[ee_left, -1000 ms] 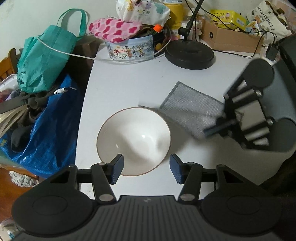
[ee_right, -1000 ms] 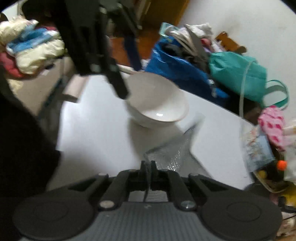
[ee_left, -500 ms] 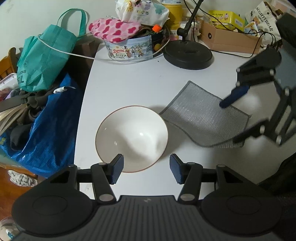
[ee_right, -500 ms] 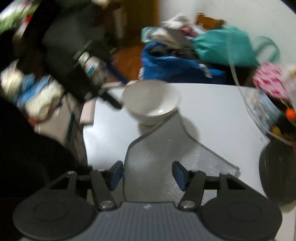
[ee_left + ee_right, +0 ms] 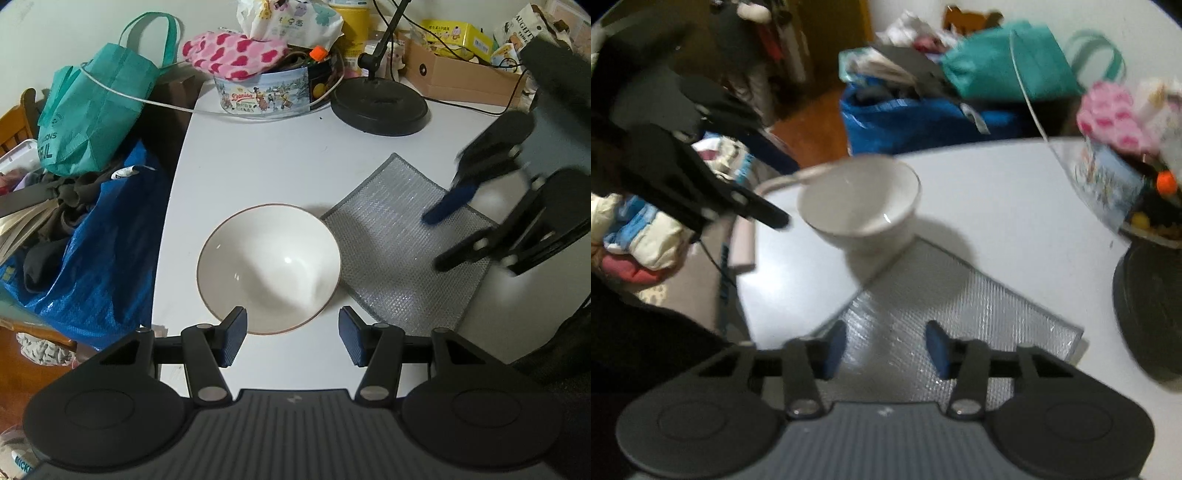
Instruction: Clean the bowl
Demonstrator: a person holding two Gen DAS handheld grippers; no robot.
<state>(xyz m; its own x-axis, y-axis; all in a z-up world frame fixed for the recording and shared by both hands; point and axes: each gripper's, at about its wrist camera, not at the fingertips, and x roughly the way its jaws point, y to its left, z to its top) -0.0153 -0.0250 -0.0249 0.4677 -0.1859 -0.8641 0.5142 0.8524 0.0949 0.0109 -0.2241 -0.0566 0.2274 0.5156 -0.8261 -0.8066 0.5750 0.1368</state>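
Observation:
A white bowl (image 5: 269,267) with a thin brown rim stands upright on the white table (image 5: 258,155); it also shows in the right wrist view (image 5: 860,199). A grey mesh cloth (image 5: 402,243) lies flat just right of the bowl, touching its base; it also shows in the right wrist view (image 5: 945,295). My left gripper (image 5: 291,339) is open and empty, just short of the bowl's near rim. My right gripper (image 5: 884,349) is open and empty above the cloth's right part; it also shows in the left wrist view (image 5: 443,236).
A black lamp base (image 5: 380,107) and a cookie tin (image 5: 266,96) piled with items stand at the far side of the table. A cardboard box (image 5: 465,74) is at the far right. A blue bag (image 5: 99,236) and a teal bag (image 5: 92,107) crowd the table's left edge.
My right gripper let go of the cloth and opened. The cloth dropped flat beside the bowl. The right gripper lifted off and now hovers over it. My left gripper stayed put.

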